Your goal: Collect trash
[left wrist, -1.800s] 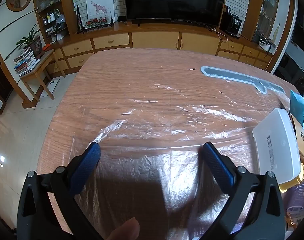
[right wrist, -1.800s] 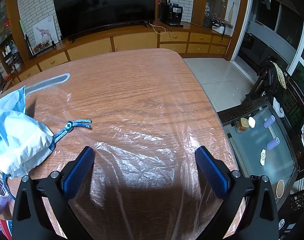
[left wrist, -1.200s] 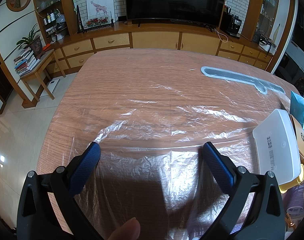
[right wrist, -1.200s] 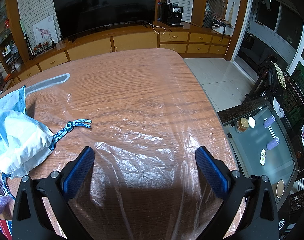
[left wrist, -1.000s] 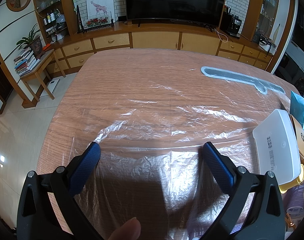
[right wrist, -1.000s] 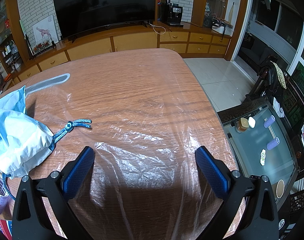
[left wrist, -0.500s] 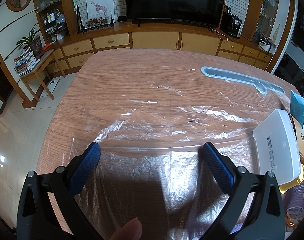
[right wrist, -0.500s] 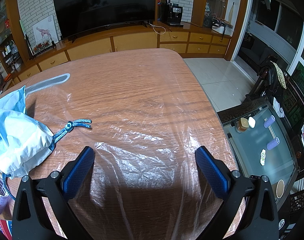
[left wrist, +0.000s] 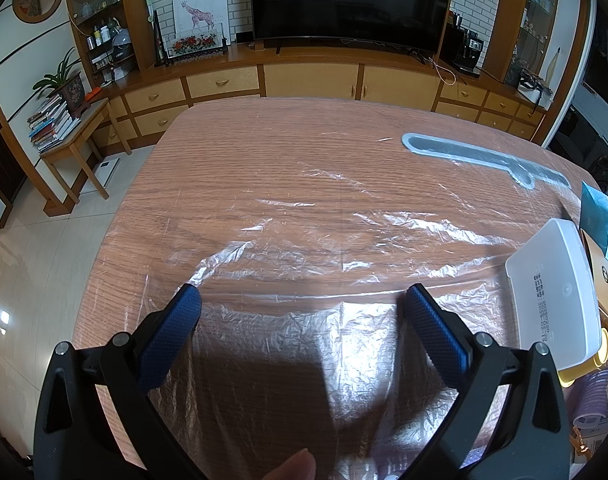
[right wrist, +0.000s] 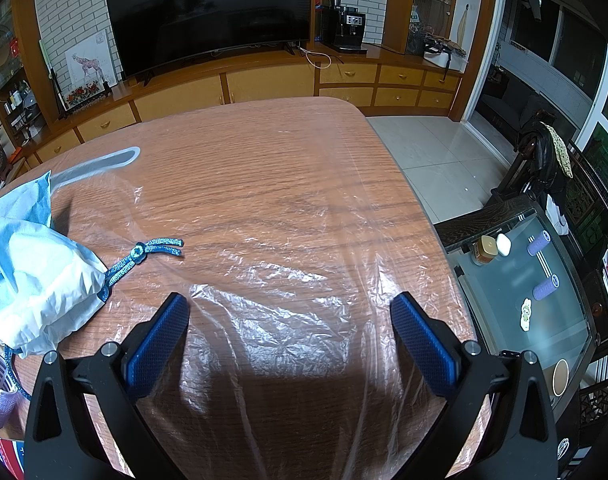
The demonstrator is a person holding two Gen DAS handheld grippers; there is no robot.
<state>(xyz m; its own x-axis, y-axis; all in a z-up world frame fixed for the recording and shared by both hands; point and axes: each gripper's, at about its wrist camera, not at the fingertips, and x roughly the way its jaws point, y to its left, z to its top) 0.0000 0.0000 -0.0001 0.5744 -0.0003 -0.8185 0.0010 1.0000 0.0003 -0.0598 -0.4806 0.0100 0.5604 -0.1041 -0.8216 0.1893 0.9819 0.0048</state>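
A home living room. A large television (left wrist: 350,0) stands on a long wooden sideboard (left wrist: 312,78) against a white brick wall (right wrist: 70,20). A giraffe picture (left wrist: 200,14), potted plant (left wrist: 66,82) and stacked books (left wrist: 50,124) sit nearby, beyond the wooden table (left wrist: 264,160).

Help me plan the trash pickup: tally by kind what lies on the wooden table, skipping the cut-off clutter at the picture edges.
Crinkled clear plastic film: 1
Long grey flat plastic strip: 1
White rectangular plastic box: 1
Pale blue drawstring bag: 1
Total: 4
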